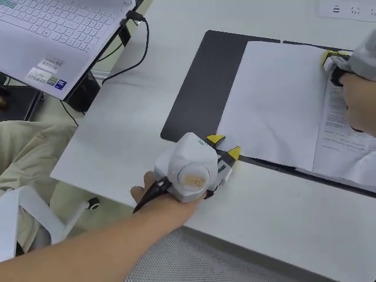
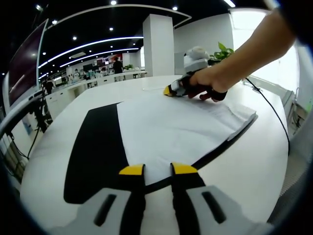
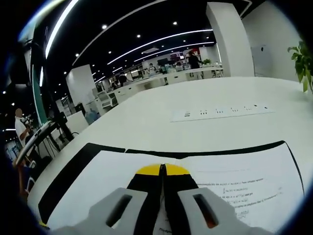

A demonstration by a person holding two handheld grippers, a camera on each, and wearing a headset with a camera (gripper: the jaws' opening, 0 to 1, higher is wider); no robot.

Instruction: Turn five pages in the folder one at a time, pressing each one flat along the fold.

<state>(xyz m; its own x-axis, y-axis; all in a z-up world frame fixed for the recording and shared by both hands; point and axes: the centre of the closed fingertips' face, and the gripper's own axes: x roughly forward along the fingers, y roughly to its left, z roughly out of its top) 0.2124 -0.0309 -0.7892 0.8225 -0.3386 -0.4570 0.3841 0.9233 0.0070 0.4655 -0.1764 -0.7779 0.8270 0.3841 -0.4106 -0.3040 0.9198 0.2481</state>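
The table [image 1: 117,135] left of the folder [image 1: 197,94] is bare and passable up to the laptop [image 1: 59,29] and its cable [image 1: 140,53] at the far left. The near table strip is free except where the left gripper [image 1: 225,146] rests. The right gripper [image 1: 329,57] occupies the fold's far end, and a power strip [image 1: 346,9] lies beyond.

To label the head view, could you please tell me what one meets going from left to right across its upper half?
Laptop → cable → folder cover → blank page → printed page.
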